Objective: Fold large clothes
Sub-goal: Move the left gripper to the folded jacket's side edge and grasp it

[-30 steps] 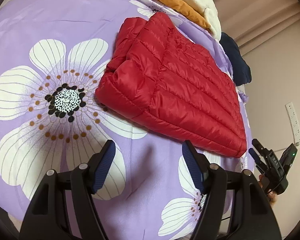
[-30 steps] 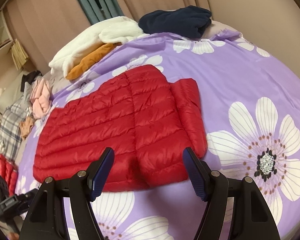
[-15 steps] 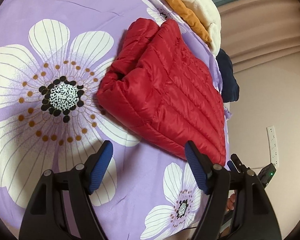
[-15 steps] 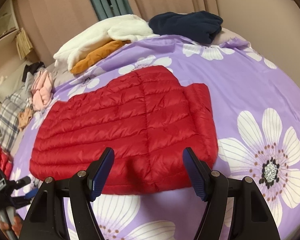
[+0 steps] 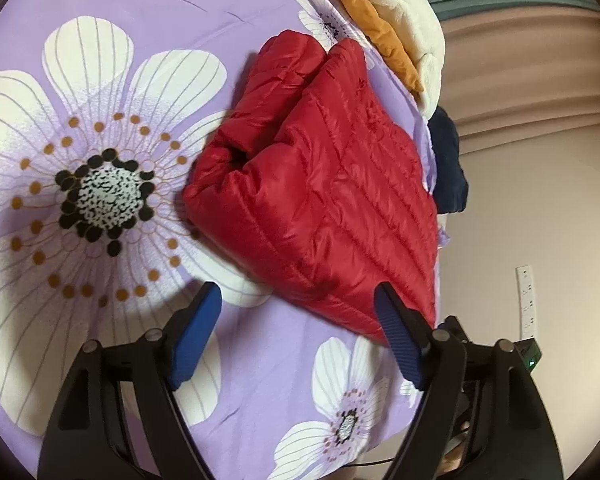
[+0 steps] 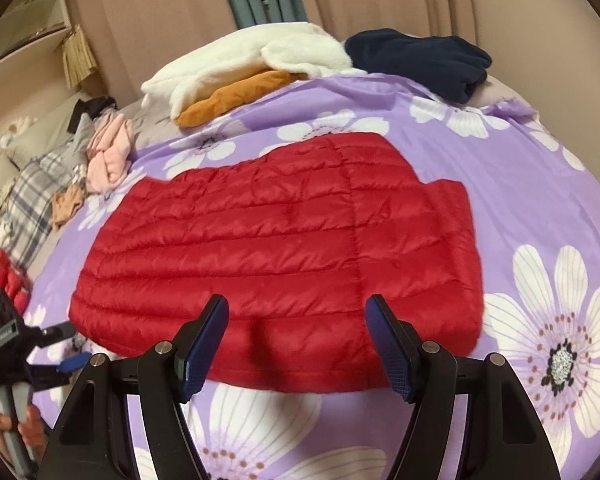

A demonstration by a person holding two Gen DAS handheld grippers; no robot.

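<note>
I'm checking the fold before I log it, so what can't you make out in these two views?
- Jacket underside and tucked sleeves: hidden by its own top layer, both views.
- Jacket's near corner, left wrist view: covered by the left gripper's finger.
- White and orange clothes, navy garment: bunched; types unclear.
- Left-edge pile, right wrist view: small, distorted.

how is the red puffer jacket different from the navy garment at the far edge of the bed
The red puffer jacket is shiny, quilted and spread flat mid-bed; the navy garment looks matte and soft, bunched in a heap at the bed's far edge. The jacket also covers more of the bed. Both lie on the purple floral sheet, untouched by either claw.
</note>
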